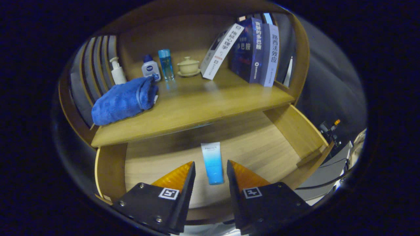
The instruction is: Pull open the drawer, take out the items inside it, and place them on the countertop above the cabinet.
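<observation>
Between parted orange wedge fingers point(174, 178) of gripper point(211, 164), glossy blue-white tube point(212, 163) seen flat on wood-grain drawer point(262, 147) floor, ungripped

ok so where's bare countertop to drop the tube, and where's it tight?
Free: the front strip of the wooden countertop, between the rolled blue towel and the upright books. Crowded: the back left, with the white pump bottle, small white bottle, blue bottle and lidded cup. The open gripper straddles the blue-white tube in the drawer.
</observation>
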`<state>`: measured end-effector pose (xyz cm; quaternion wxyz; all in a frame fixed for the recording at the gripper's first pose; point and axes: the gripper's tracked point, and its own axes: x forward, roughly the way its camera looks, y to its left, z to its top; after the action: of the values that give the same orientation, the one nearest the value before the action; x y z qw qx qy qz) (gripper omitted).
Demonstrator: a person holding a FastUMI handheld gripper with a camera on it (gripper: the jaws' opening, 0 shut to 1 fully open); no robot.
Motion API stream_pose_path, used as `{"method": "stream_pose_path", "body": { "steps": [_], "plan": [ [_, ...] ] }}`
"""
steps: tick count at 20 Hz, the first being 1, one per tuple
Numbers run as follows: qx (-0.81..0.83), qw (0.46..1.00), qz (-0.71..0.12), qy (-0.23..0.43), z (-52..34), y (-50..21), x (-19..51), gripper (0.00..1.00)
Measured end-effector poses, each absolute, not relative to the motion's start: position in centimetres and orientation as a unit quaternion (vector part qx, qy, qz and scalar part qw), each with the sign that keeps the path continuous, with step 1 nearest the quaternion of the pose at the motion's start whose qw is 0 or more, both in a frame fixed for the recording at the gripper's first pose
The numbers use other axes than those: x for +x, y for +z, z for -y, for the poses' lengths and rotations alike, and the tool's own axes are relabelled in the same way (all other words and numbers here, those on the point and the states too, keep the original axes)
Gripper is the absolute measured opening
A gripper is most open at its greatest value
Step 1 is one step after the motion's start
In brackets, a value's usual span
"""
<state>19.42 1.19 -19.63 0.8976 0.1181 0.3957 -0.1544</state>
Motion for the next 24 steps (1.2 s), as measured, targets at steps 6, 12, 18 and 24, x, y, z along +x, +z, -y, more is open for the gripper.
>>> {"method": "stream_pose_path", "body": {
  "steps": [6, 12, 18, 24],
  "plan": [
    [0.157, 0.866, -0.446, -0.162, -0.6, -22.8, 20.2, 0.56],
    [0.177, 0.840, -0.489, -0.156, 0.0, -25.6, 20.5, 0.56],
    [0.195, 0.818, -0.521, -0.146, 0.0, -27.3, 20.4, 0.56],
    [0.199, 0.809, -0.533, -0.149, -0.1, -27.6, 20.5, 0.56]
  ]
}}
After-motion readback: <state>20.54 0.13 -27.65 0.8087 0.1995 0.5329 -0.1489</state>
